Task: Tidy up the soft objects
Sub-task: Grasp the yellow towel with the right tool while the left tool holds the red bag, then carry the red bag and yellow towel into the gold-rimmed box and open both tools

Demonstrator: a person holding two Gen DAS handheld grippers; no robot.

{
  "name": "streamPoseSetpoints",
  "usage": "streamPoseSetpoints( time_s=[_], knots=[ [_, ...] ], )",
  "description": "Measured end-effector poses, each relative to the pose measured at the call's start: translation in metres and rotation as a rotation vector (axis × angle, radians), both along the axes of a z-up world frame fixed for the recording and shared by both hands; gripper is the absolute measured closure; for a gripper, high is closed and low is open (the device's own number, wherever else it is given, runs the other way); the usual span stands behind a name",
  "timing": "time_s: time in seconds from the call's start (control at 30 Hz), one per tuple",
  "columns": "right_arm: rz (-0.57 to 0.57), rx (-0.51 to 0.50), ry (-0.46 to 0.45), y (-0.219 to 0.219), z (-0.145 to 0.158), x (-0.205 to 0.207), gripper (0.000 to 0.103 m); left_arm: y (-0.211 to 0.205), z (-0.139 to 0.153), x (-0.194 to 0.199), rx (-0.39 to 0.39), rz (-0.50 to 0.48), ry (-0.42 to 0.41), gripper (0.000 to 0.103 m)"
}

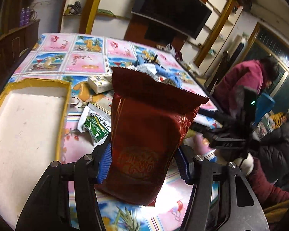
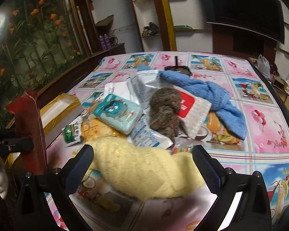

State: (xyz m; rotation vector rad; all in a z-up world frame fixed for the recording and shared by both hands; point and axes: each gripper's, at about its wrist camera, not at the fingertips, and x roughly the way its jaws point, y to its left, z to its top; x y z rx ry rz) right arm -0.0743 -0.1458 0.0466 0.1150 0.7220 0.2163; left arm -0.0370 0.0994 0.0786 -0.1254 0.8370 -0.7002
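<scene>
My left gripper (image 1: 142,159) is shut on a dark red foil pouch (image 1: 146,134) and holds it upright above the table, beside a shallow yellow-rimmed box (image 1: 28,119) on its left. The pouch also shows at the left edge of the right wrist view (image 2: 29,127). My right gripper (image 2: 144,163) is open, its fingers either side of a pale yellow fluffy cloth (image 2: 140,173) lying on the table. Beyond it lie a teal tissue pack (image 2: 117,113), a brown knitted bundle (image 2: 165,109), a blue towel (image 2: 208,94) and white plastic bags (image 2: 144,132).
A green sachet (image 1: 95,129) and a white tissue pack (image 1: 100,83) lie right of the box. A black stand (image 2: 178,68) sits behind the towel. The table has a patterned cloth (image 2: 260,115). People sit at the right (image 1: 246,80). A shelf and a television stand behind.
</scene>
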Motion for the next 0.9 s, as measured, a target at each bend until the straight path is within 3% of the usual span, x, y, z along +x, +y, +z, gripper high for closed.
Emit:
streamPoseSetpoints(
  time_s=[0.17,0.27,0.33,0.37,0.4,0.5,0.7,0.9],
  knots=[
    [0.190,-0.143,0.111,0.050,-0.010,0.006,0.001,0.026,0.014,-0.019,-0.026,0.020,-0.035,0.045],
    [0.214,-0.295,0.152,0.071,-0.019,0.013,0.001,0.038,0.016,-0.023,-0.047,0.036,-0.044,0.045],
    [0.197,-0.358,0.172,0.076,-0.024,0.016,0.017,0.048,0.018,-0.026,-0.072,0.046,-0.053,0.045],
    [0.186,-0.364,0.193,0.076,-0.026,0.017,0.048,0.052,0.020,-0.028,-0.083,0.051,-0.059,0.045],
    [0.179,-0.341,0.219,0.073,-0.027,0.019,0.068,0.056,0.021,-0.028,-0.090,0.055,-0.062,0.045],
    [0.152,-0.250,0.215,0.064,-0.018,0.010,0.071,0.071,0.026,-0.034,-0.109,0.067,-0.074,0.045],
    [0.113,-0.192,0.123,0.065,0.022,-0.013,0.071,0.109,0.033,-0.022,-0.178,0.097,-0.047,0.045],
    [0.201,-0.070,0.114,0.100,0.058,0.005,0.071,0.138,0.031,0.018,-0.224,0.158,0.022,0.045]
  ],
)
